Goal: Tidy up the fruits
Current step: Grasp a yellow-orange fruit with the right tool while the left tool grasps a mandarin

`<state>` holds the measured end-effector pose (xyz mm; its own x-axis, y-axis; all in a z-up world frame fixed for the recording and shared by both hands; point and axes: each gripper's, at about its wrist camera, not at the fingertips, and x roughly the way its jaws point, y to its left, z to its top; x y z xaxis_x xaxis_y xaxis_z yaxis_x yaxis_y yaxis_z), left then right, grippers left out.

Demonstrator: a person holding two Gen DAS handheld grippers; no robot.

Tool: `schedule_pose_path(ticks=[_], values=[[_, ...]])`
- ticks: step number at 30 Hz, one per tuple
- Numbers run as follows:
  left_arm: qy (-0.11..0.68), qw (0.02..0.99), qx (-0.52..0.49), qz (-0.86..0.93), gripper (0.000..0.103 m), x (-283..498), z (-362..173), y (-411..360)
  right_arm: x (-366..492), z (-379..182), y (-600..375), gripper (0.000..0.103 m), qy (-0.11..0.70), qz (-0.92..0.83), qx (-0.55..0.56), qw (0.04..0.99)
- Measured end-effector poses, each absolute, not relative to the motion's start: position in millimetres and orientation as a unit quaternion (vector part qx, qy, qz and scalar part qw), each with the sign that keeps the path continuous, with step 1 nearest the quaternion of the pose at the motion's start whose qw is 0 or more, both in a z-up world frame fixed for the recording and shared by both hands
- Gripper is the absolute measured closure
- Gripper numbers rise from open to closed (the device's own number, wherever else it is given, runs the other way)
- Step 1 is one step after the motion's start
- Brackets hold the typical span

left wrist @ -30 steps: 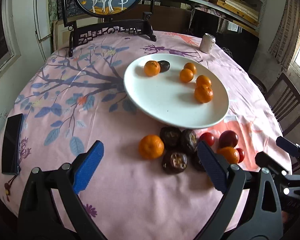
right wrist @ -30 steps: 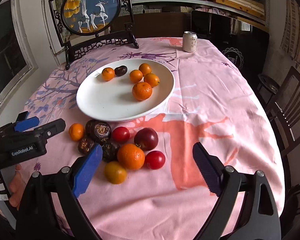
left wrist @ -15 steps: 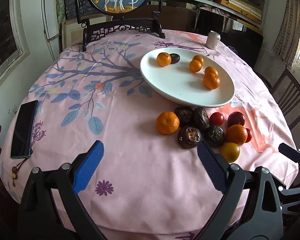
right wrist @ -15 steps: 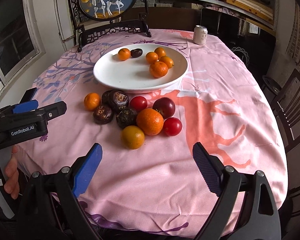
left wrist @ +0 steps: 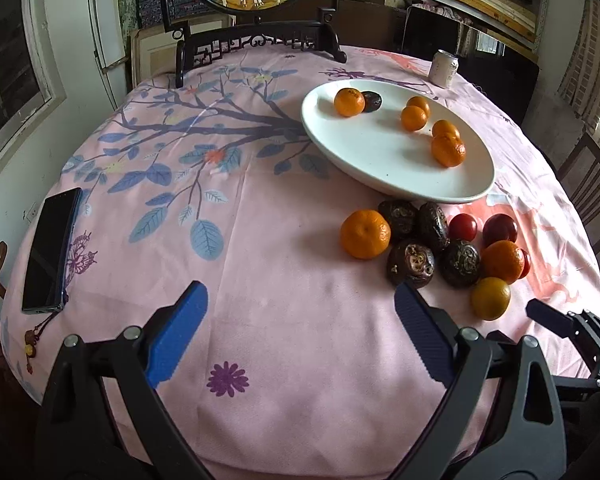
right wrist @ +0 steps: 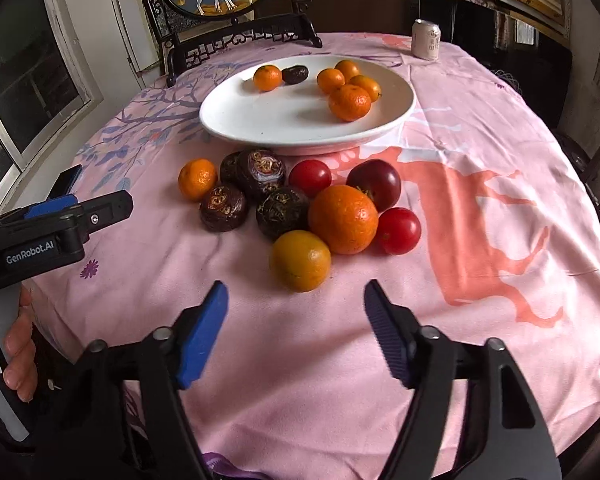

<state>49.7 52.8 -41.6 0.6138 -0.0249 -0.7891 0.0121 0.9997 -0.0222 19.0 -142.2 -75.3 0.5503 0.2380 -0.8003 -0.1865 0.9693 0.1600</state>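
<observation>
Blue-padded right gripper [right wrist: 296, 336], jaws spread and empty, hovers at lower centre just short of a yellow-orange citrus [right wrist: 300, 261]; the left gripper [left wrist: 300, 332] waits likewise agape. Best approach: straddle that nearest fruit squarely, clear of the pile [right wrist: 300, 196], before lifting to the white plate [right wrist: 396, 116] beyond.

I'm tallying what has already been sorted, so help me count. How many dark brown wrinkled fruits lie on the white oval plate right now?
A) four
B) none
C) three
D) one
D: a single dark brown wrinkled fruit lies on the white oval plate, beside a small orange mandarin at the far side; the other dark ones sit on the pink tablecloth in front of the plate.
</observation>
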Motion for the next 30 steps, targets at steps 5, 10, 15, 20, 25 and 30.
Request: schedule_pose_path(ticks=[5, 10, 15, 20, 25, 30], values=[[0.449, 0.893, -0.01, -0.01, 0.007, 63.8, -50.2, 51.4, 38.7, -89.8, -139.5, 0.067, 0.462, 0.118, 0.033, 0.879], [0.465, 0.885, 0.0, -0.007, 0.007, 88.3, -64.8, 40.9, 28.6, -80.8, -139.4, 0.067, 0.456, 0.125, 0.022, 0.881], [0.483, 0.876, -0.011, -0.01, 0.007, 110.6, -77.3, 35.5, 17.9, -75.4, -150.3, 0.067, 0.453, 0.124, 0.022, 0.883], [0.487, 0.871, -0.043, -0.047, 0.031, 123.5, -82.3, 28.9, 18.3, -75.0, -156.2, 0.067, 0.452, 0.128, 0.031, 0.883], [0.483, 0.872, -0.047, -0.072, 0.067, 116.9, -78.0, 16.9, 18.2, -74.6, -156.4, 0.067, 0.452, 0.129, 0.035, 0.882], [0.476, 0.875, -0.043, -0.071, 0.068, 103.9, -74.5, 16.7, 14.9, -68.4, -156.2, 0.067, 0.444, 0.132, 0.033, 0.886]])
